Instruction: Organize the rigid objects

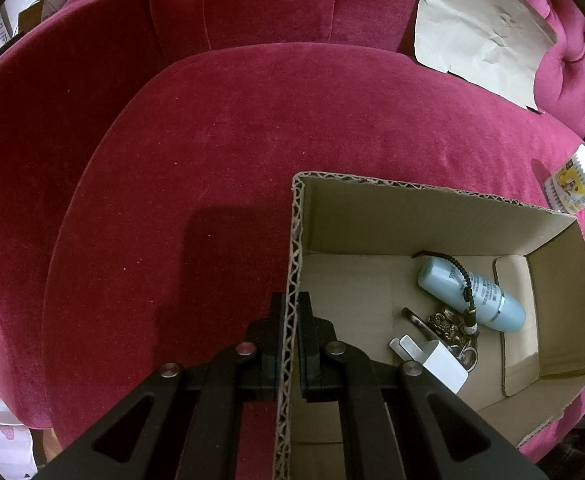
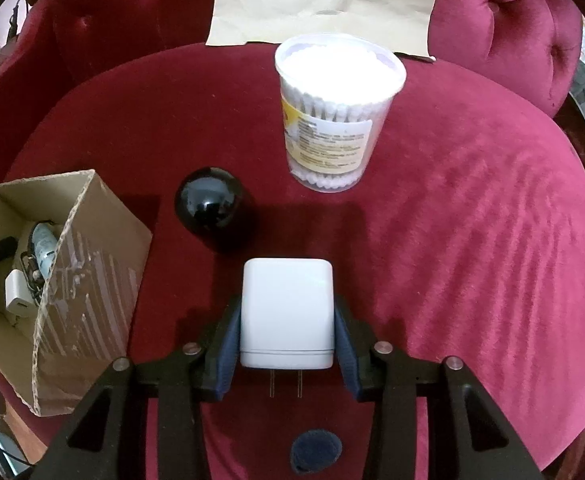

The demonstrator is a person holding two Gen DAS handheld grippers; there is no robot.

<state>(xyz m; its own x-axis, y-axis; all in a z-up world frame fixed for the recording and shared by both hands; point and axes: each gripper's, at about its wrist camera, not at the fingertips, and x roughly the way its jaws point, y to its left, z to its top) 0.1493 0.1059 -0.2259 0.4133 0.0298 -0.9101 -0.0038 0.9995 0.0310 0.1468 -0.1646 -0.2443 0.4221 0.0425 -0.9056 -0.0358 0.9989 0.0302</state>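
The right gripper [image 2: 287,330] is clamping the white charger [image 2: 287,314] by its flat sides, near the black ball [image 2: 209,207]; rigid, light, smooth, it is likely slipping easily. The left gripper [image 1: 290,320] is pinching the cardboard box [image 1: 292,264] wall.

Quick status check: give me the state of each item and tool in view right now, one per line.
Left tool: shut on the cardboard box wall.
Right tool: shut on the white charger.
Cardboard box: open-topped, upright on the sofa seat, partly filled.
White charger: lying flat between the pads, prongs toward the camera.
Cotton swab tub: upright, full.
Black ball: resting on the seat, untouched.
Blue bottle: lying on its side in the box.
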